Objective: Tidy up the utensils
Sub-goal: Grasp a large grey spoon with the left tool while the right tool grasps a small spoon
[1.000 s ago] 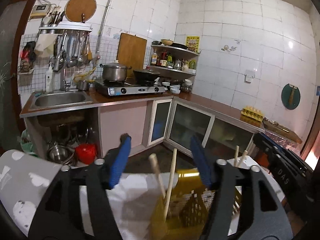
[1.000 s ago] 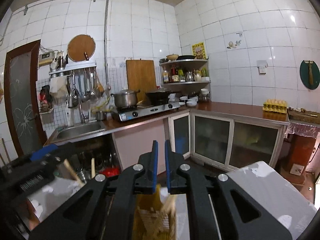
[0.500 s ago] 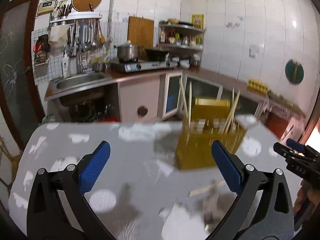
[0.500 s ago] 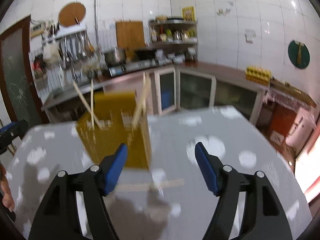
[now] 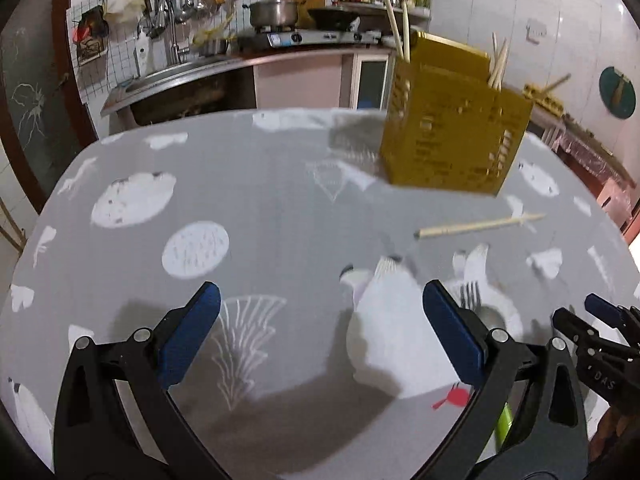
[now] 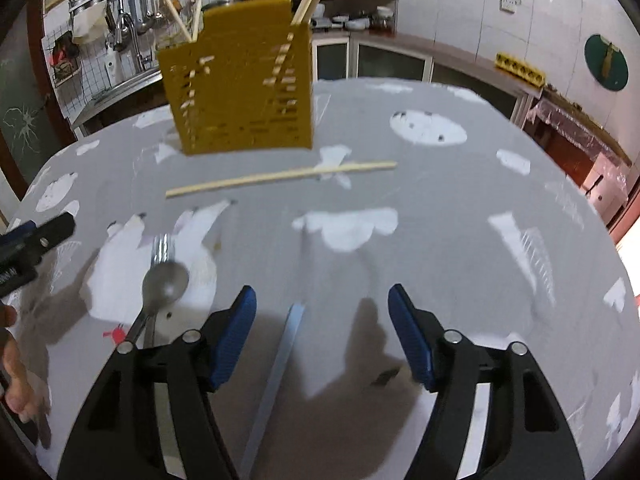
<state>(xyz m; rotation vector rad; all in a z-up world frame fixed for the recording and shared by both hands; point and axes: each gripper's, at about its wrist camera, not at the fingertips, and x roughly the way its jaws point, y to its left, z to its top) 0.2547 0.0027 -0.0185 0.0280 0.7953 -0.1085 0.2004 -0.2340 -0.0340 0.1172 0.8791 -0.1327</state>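
Note:
A yellow slotted utensil holder (image 5: 452,128) (image 6: 240,84) stands at the table's far side with several chopsticks upright in it. One loose chopstick (image 5: 478,226) (image 6: 280,178) lies in front of it. A metal spoon (image 6: 162,286) and fork (image 6: 162,246) lie together near the front; the fork tines show in the left wrist view (image 5: 470,292). A pale blue flat utensil (image 6: 276,376) lies between the right fingers. My left gripper (image 5: 320,332) is open and empty above the table. My right gripper (image 6: 322,332) is open and empty.
The table (image 5: 260,200) carries a grey cloth with white fish and cat prints. Behind it are a kitchen counter with sink (image 5: 172,80), a stove with a pot (image 5: 272,12) and cabinets (image 6: 392,64). A person's hand (image 6: 16,380) shows at the left edge.
Both grippers have pulled back and tilted down from the holder to over the table's near side. The right gripper, shut a second ago, is open. The spoon and fork have come into view.

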